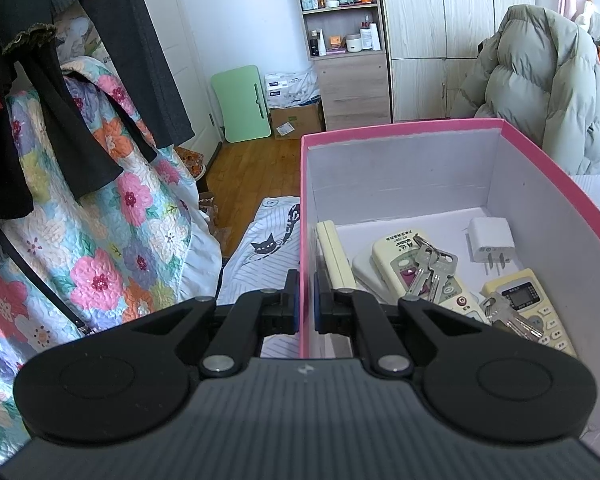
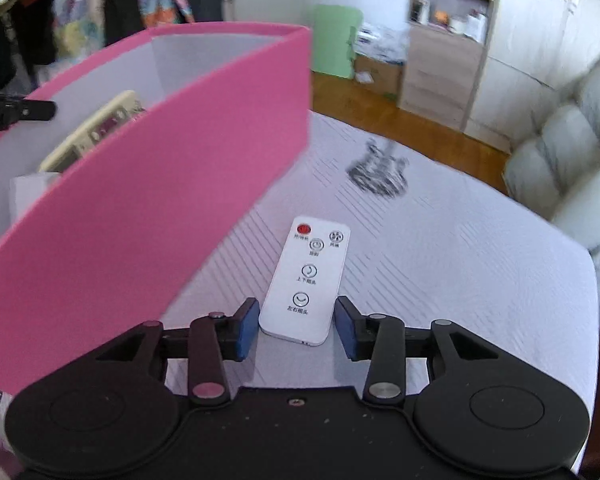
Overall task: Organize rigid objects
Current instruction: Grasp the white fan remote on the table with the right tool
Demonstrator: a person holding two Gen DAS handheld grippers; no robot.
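Note:
A pink box (image 1: 520, 136) with white inner walls stands on the white bedsheet. My left gripper (image 1: 306, 300) is shut on the box's left wall, one finger outside and one inside. Inside lie cream remotes (image 1: 424, 272), keys (image 1: 432, 268) and a white plug adapter (image 1: 490, 242). In the right wrist view the pink box (image 2: 160, 200) is to the left. A white remote (image 2: 306, 280) with a red button lies flat on the sheet. My right gripper (image 2: 296, 328) is open, with its fingers on either side of the remote's near end.
A floral quilt (image 1: 100, 240) and dark clothes hang at the left. A puffy grey coat (image 1: 540, 80) is at the right. Shelves, a wardrobe, a green board and a cardboard box stand beyond the wooden floor.

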